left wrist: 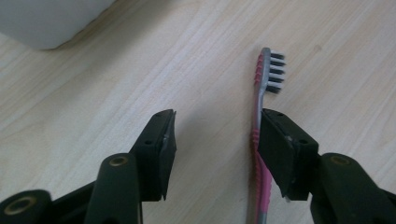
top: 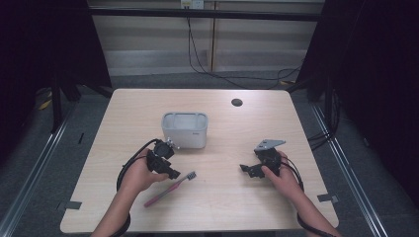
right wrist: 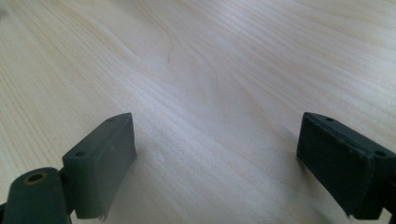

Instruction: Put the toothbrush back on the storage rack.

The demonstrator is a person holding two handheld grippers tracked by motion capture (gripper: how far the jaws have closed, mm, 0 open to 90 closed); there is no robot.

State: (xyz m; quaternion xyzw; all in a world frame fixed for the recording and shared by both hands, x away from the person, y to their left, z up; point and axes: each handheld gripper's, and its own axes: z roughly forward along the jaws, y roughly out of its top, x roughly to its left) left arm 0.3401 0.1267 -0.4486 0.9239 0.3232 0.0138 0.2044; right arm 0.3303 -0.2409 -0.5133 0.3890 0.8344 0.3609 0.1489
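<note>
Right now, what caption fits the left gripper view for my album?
Open left gripper beside a pink toothbrush lying on the wooden table, one of its jaws against the handle.

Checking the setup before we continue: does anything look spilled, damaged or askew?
Nothing stands out. The toothbrush lies flat and whole on the table, against one pad of the left gripper; the grey bin stands upright.

The toothbrush (left wrist: 261,154) has a pink and grey handle, with bristles in alternating black and white rows, and it lies on a table (top: 222,197) of pale wood with fine, darker grain lines. The container (top: 185,129) is light grey all over, and both grippers are black, the right gripper (top: 253,170) topped by a grey plate
</note>
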